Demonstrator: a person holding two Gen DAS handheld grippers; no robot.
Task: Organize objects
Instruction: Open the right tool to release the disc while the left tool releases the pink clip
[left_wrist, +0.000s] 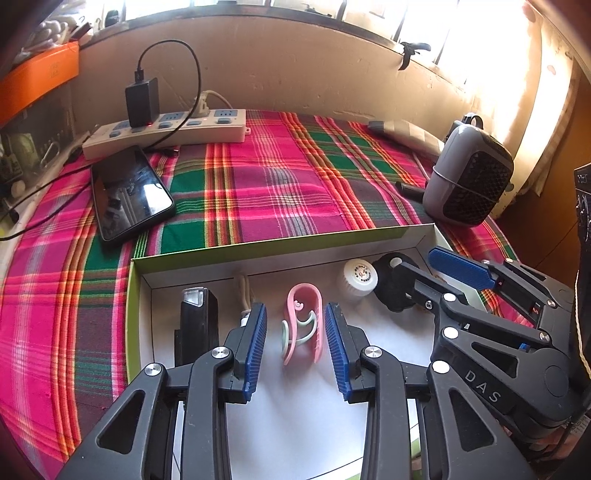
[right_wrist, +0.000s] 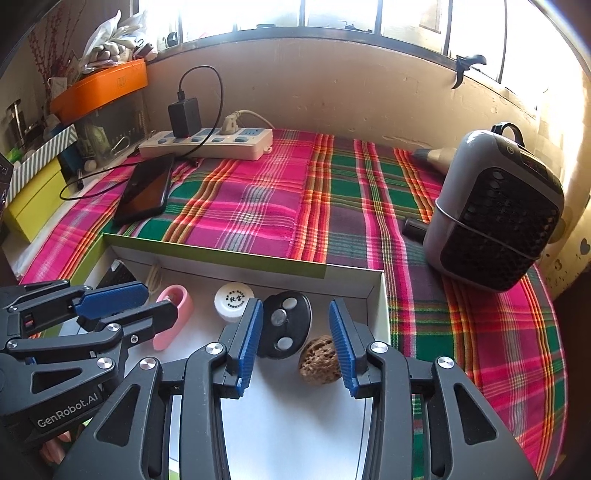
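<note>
Lying in the white box (left_wrist: 424, 242) at lower centre, the pink clip (left_wrist: 303, 325) is sitting untouched between the left gripper (left_wrist: 295, 343)'s parted pads, looking light, springy and slick, best pinched across its curved sides.

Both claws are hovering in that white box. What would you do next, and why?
Probably lift both grippers out. The left gripper stands open around the pink clip, the right gripper open beside the walnut; both lie in the box.
</note>
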